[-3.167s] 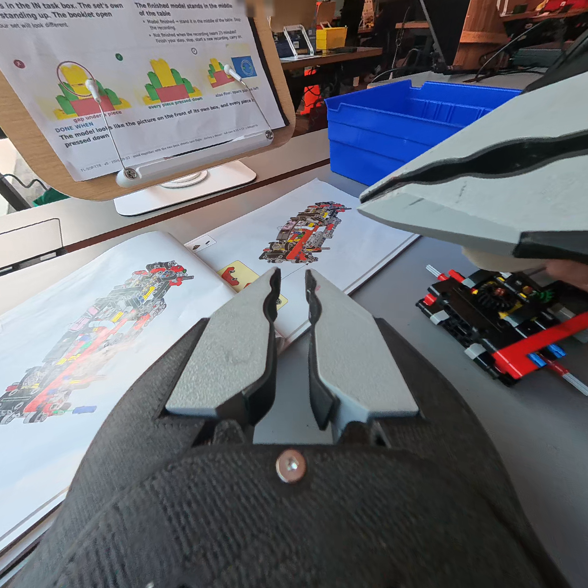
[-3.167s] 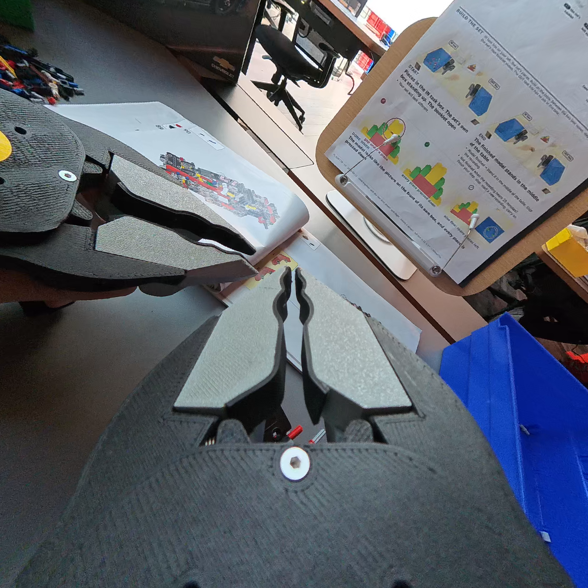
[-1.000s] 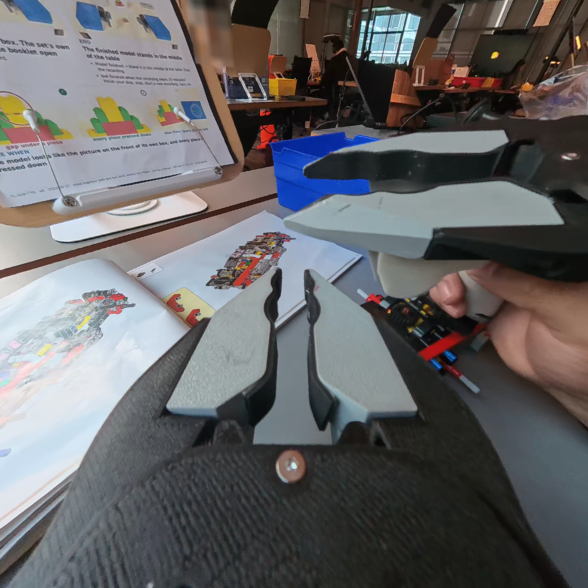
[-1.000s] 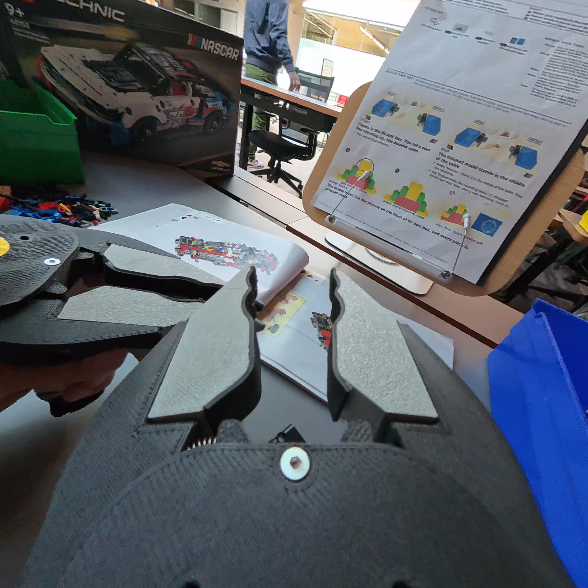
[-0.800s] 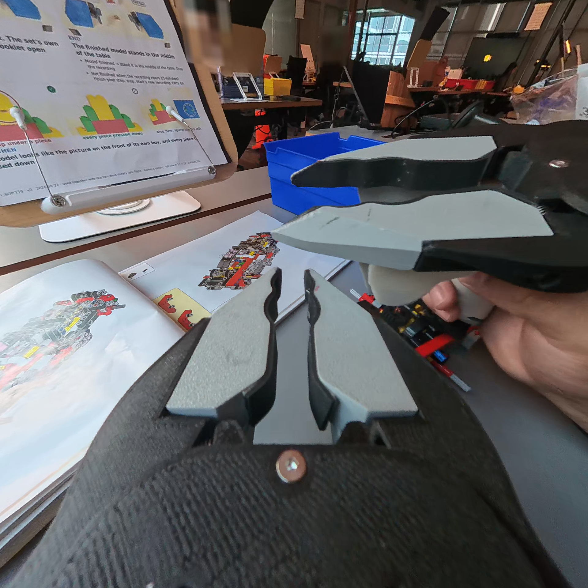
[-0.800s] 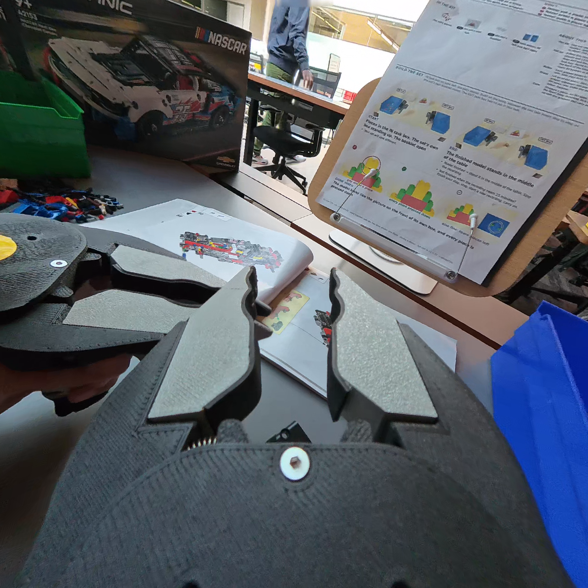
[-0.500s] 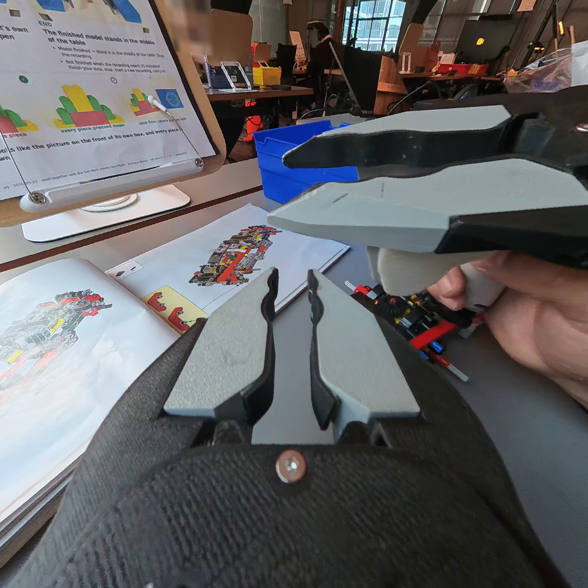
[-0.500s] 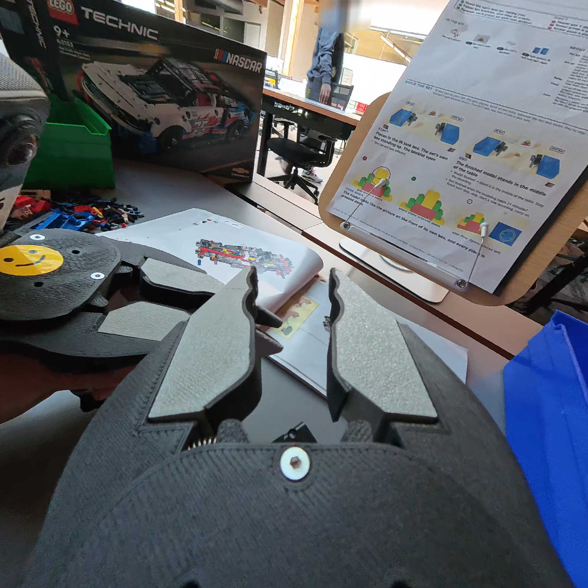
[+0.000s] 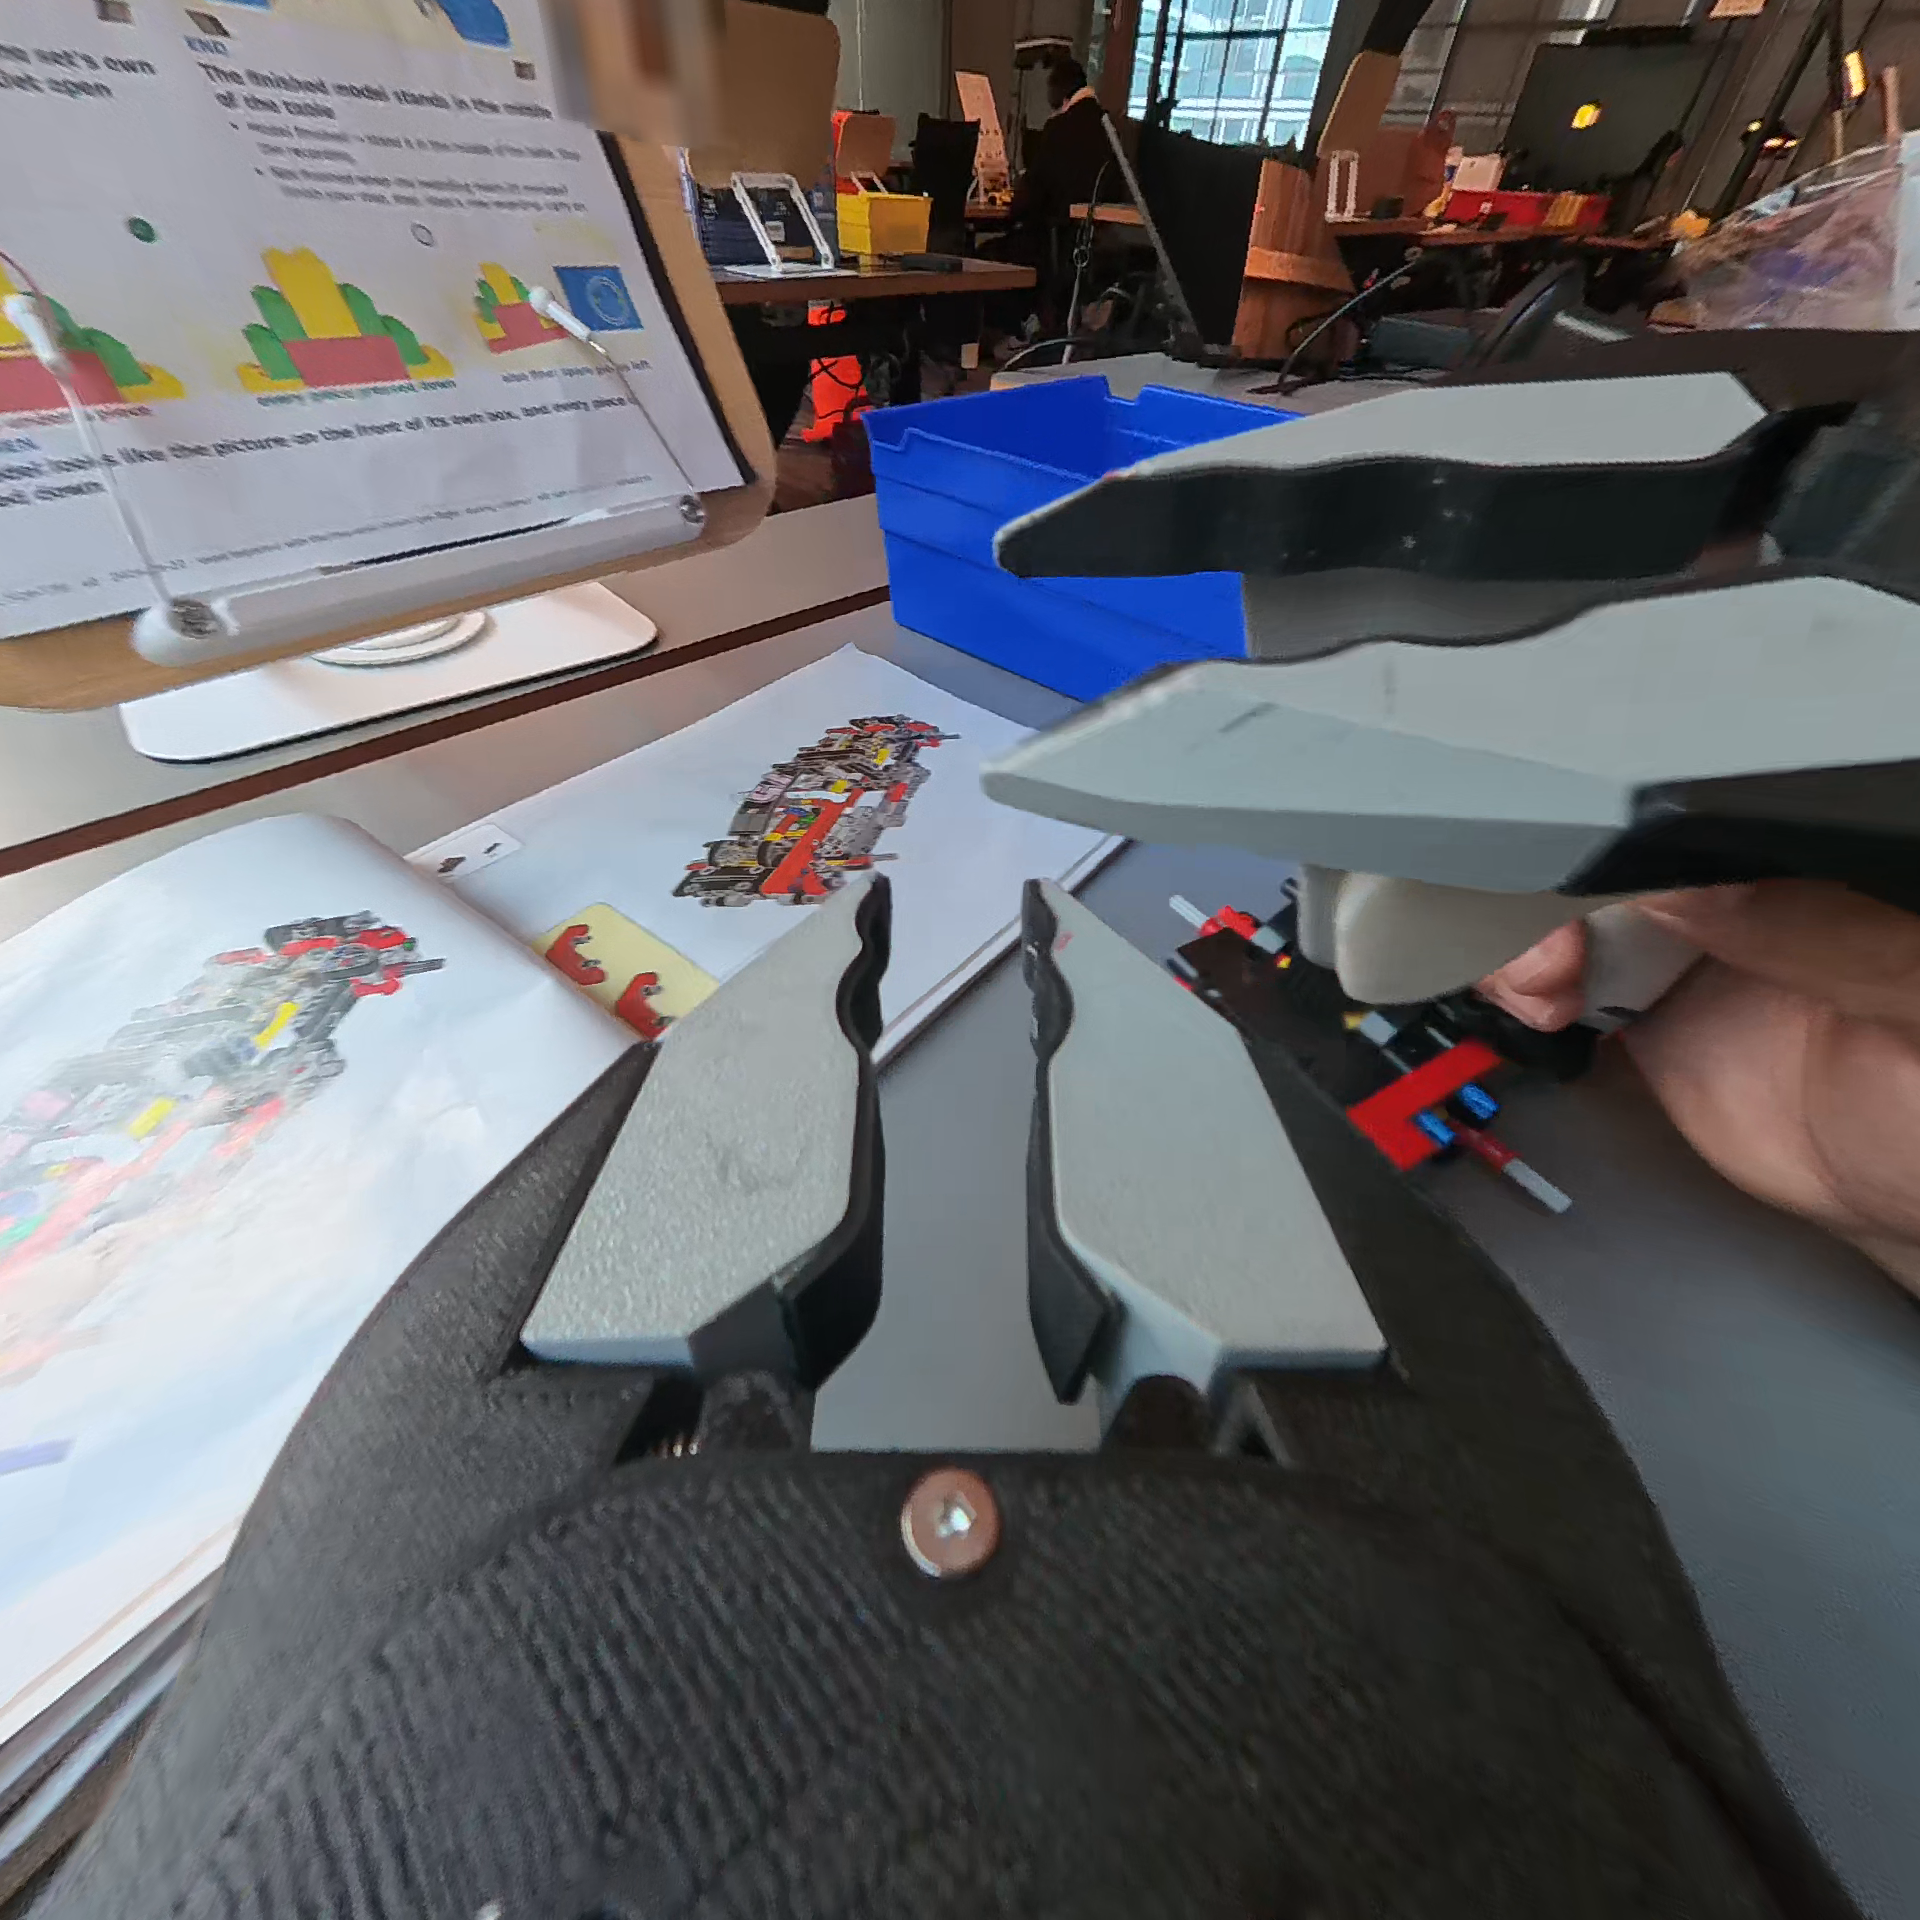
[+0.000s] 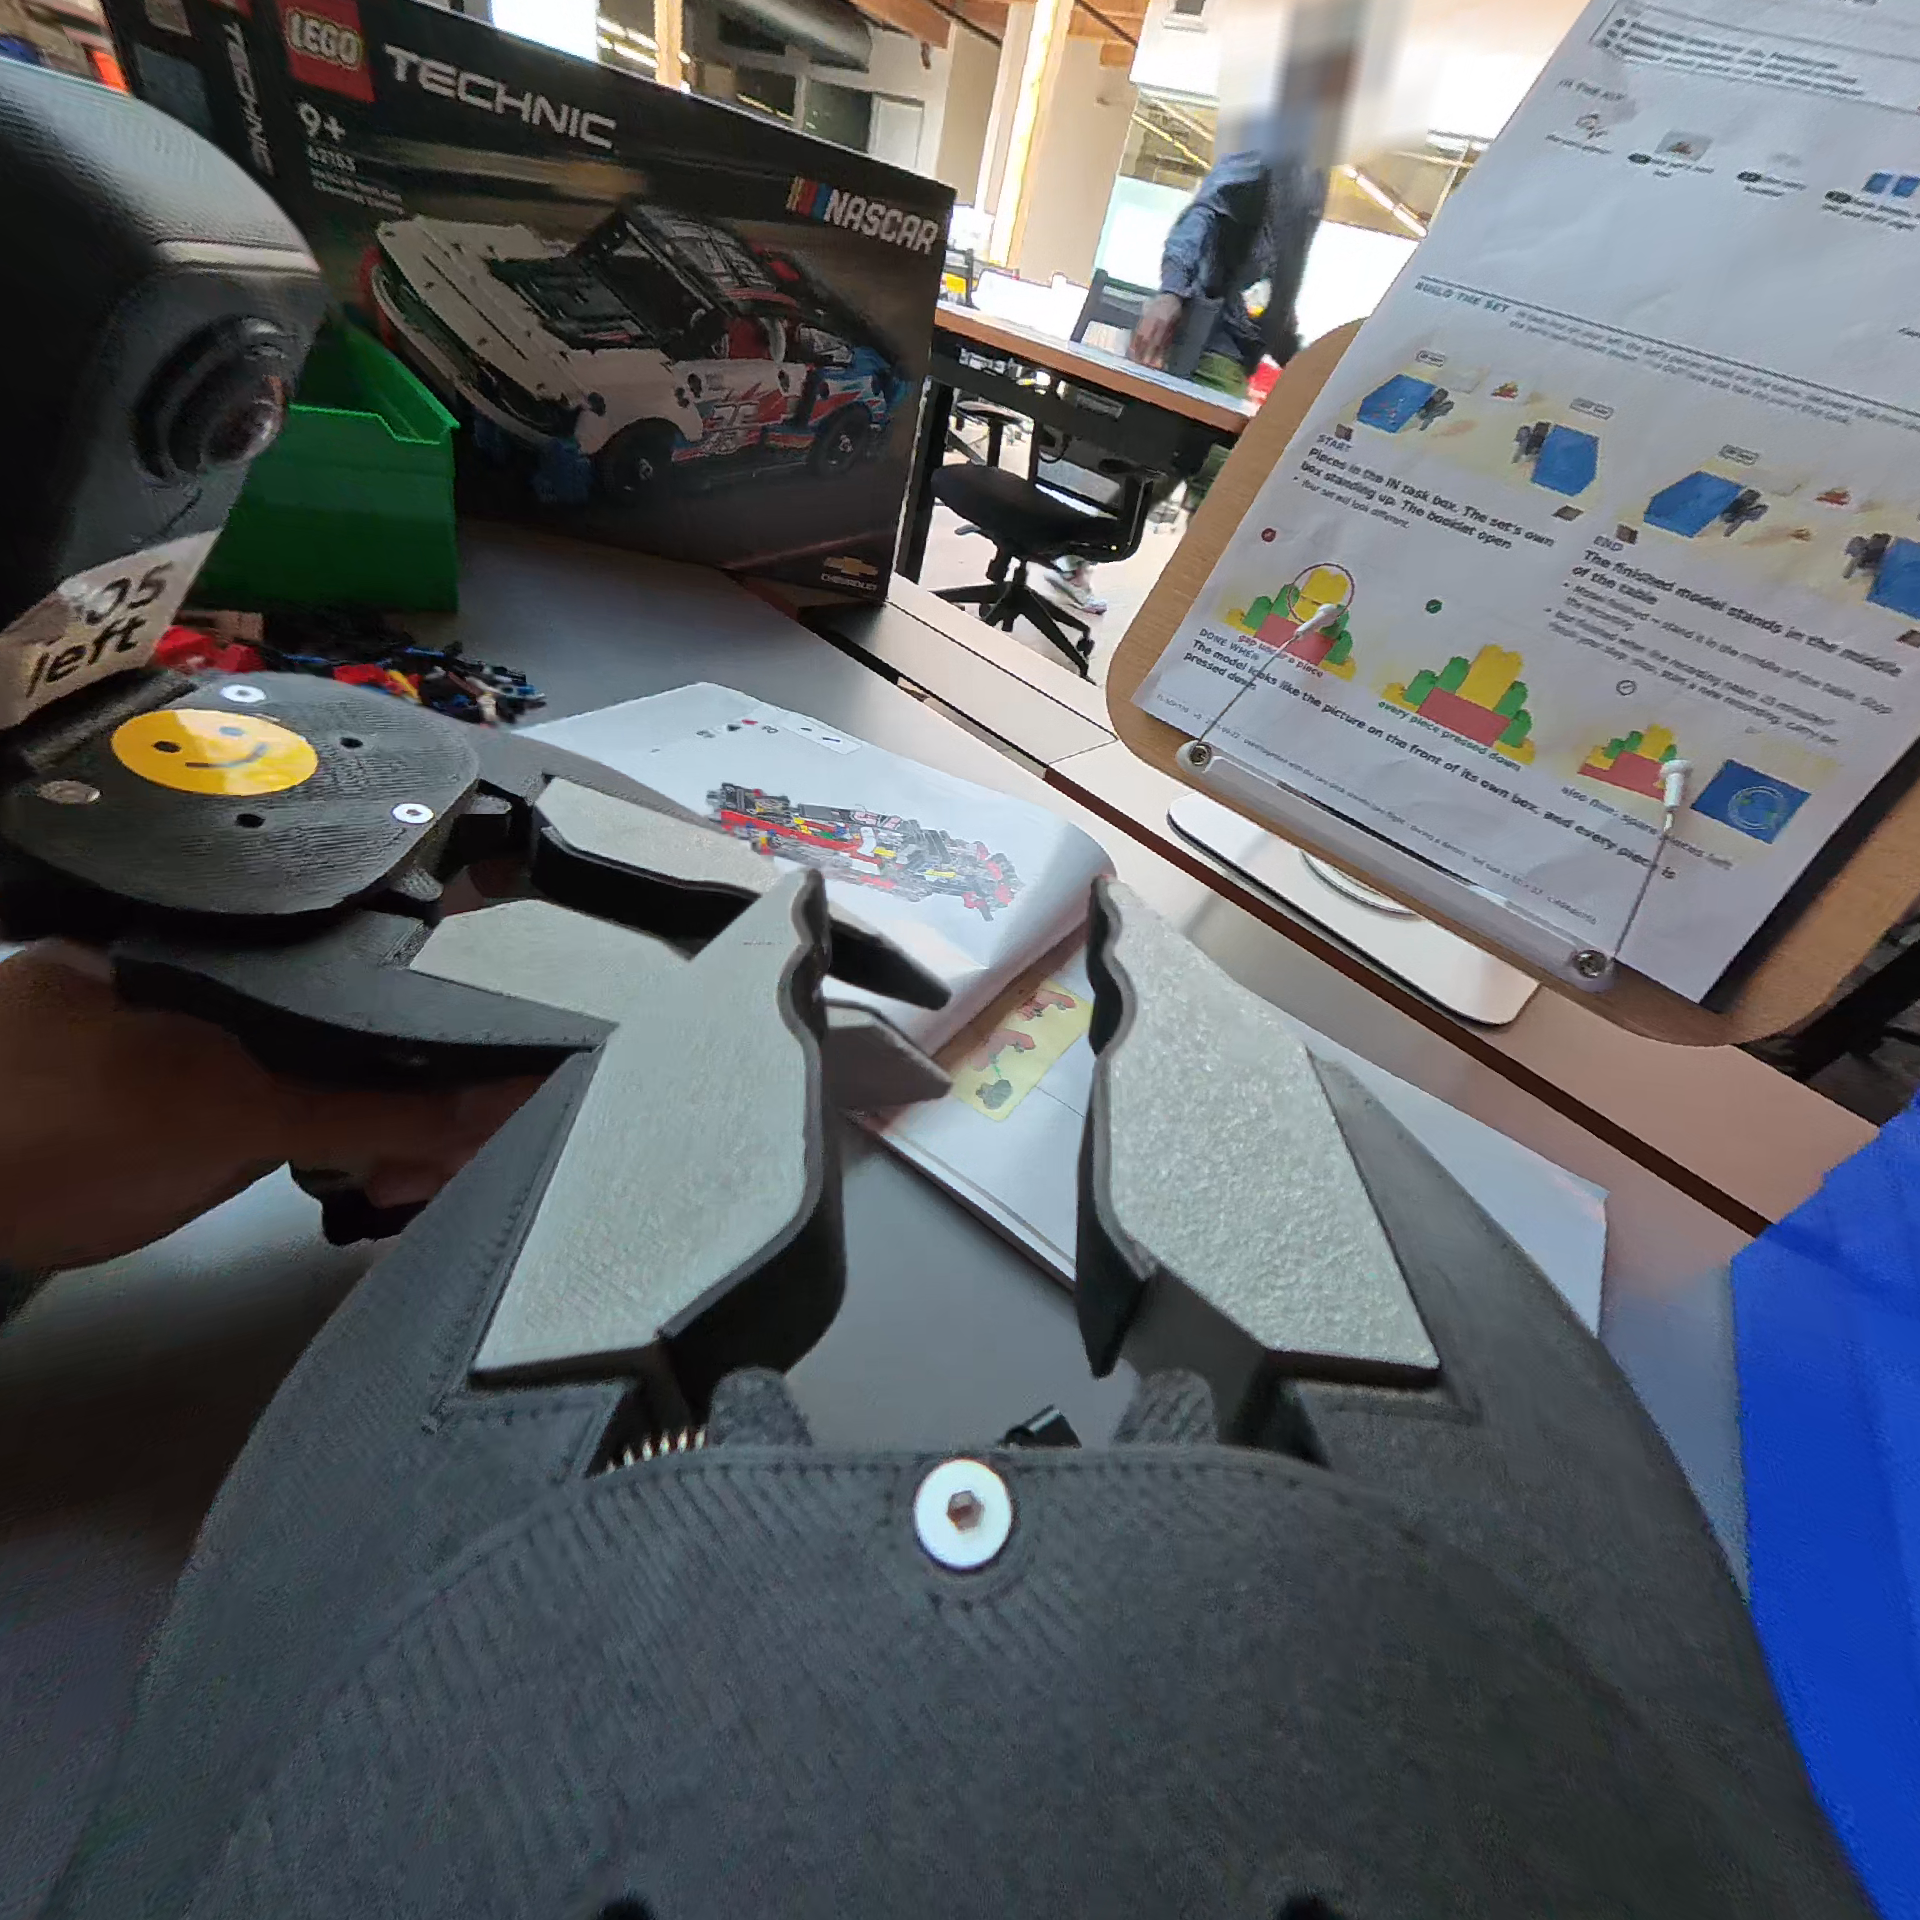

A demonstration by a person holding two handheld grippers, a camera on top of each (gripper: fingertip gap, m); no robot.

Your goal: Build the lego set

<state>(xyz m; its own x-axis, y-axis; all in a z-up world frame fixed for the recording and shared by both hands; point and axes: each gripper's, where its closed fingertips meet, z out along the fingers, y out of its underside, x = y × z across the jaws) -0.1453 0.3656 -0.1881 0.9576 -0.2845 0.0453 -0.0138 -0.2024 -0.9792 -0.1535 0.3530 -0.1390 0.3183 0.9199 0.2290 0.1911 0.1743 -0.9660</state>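
Both grippers hang raised above the tabletop [image 9: 1714, 1455] with fingers parted wider than a moment ago, left gripper [image 9: 954, 914] and right gripper [image 10: 951, 914] grasping nothing; the part-built model [image 9: 1392, 1070] lies under the right one, beside the open booklet [image 9: 623, 883].

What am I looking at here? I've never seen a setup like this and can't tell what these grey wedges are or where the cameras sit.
A person holds a two-fingered tool in each hand, and each tool carries a camera looking along its own fingers. One picture is from the left hand-held gripper, the other from the right hand-held gripper; each also shows the other tool off to the side. Both stand open in the air and hold nothing. Beneath them on the grey table lies an open instruction booklet, and beside it a partly built black and red brick model. Further back are a blue bin, a propped instruction sheet, the set's box and loose bricks.
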